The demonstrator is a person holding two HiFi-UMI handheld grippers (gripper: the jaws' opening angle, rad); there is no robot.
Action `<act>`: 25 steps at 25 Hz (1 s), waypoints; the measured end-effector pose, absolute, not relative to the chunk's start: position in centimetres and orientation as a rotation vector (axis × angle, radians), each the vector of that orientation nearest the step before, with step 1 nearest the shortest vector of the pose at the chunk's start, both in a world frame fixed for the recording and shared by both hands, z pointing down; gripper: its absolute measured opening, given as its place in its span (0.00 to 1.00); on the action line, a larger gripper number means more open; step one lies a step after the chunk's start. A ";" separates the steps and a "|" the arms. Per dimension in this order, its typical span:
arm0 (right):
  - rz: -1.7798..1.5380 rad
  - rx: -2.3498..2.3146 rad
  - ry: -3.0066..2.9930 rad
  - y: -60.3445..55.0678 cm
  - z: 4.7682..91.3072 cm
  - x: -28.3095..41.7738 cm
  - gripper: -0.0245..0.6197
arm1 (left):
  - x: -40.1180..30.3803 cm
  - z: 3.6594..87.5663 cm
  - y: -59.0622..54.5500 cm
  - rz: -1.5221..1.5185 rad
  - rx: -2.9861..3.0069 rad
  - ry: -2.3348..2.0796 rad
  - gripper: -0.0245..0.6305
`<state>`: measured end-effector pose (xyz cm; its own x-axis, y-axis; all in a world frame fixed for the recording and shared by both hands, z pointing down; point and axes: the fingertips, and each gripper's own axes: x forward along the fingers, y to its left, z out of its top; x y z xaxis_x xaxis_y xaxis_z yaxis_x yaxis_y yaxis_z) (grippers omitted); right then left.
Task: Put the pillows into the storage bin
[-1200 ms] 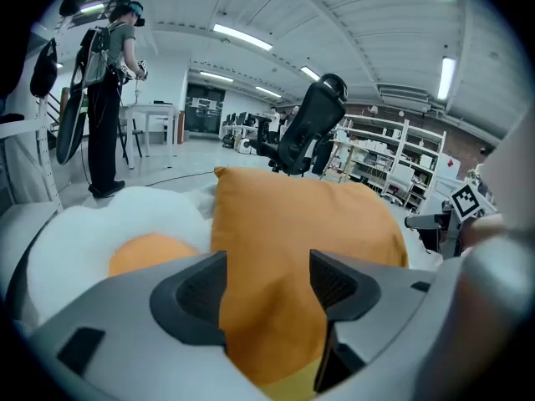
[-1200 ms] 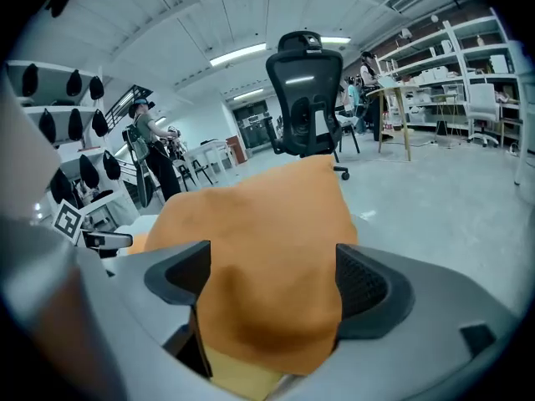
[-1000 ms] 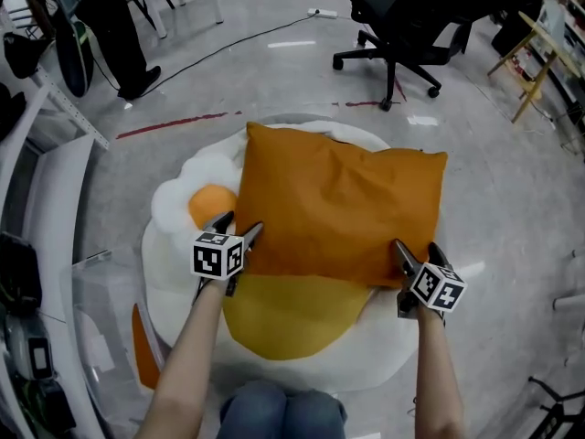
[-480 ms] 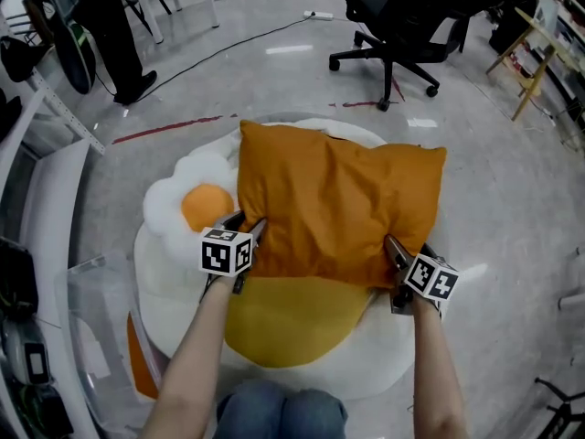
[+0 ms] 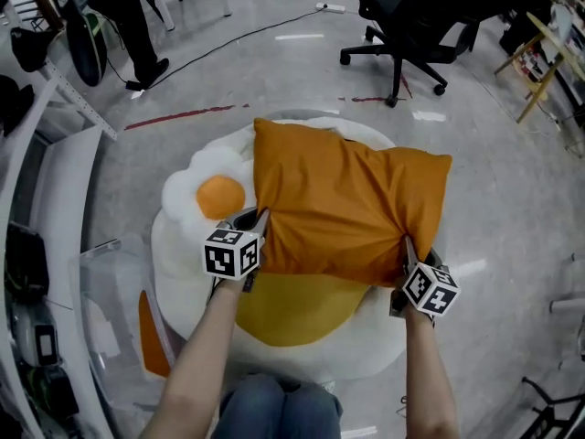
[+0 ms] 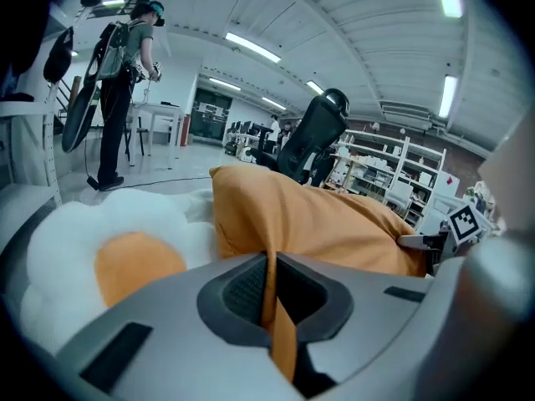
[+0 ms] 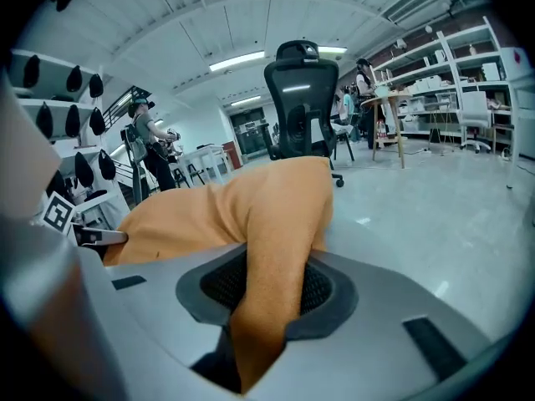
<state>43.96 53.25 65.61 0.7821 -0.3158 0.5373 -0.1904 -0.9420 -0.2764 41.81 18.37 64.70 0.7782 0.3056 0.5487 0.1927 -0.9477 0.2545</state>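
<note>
Left gripper (image 5: 254,216): jaws have just been closing and are now clamped on a thin fold of fabric at the near-left corner of the orange pillow (image 5: 352,204). The left gripper view shows the cloth pinched flat between the pads.

The orange pillow lies on the far side of both grippers. Its long axis runs left to right, so the near edge spans from one gripper to the other. Neither hand is nearer, each has one near corner. It is a plump, soft, plain orange rectangle, a bit creased, with the near corners pulled into points by the grips and the far-left corner standing up. It rests on top of a white egg cushion (image 5: 187,245), which has a small orange yolk to the left and a big yellow yolk showing at the near edge.

Right gripper (image 5: 409,245): jaws have also just been closing and now grip a thicker bunch of orange fabric at the near-right corner, clear in the right gripper view.

Judgement: the next move is a two-handed lift, and it needs both corners raised evenly or the pillow will sag in the middle.

The bin is not clear. A clear plastic box (image 5: 101,291) sits near left, and I cannot tell if that is it. An office chair (image 5: 411,16) stands far right.
</note>
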 end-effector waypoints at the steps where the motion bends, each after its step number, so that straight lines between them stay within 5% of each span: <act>1: -0.888 -2.768 0.395 53.3 64.3 43.4 0.22 | 41.4 63.4 18.4 0.907 2.786 0.396 0.08; 14: -0.988 -2.745 0.673 44.2 47.0 37.5 0.23 | 28.9 46.6 10.1 0.919 2.736 0.099 0.08; 25: -1.111 -2.578 1.538 12.8 44.6 28.6 0.24 | 2.2 44.4 -10.6 0.798 2.488 -0.689 0.08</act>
<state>28.61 12.82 44.56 0.2978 -0.7526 0.5873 -0.7938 -0.5369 -0.2856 2.17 -10.61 44.40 0.7098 -0.3217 0.6266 -0.5731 -0.7809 0.2482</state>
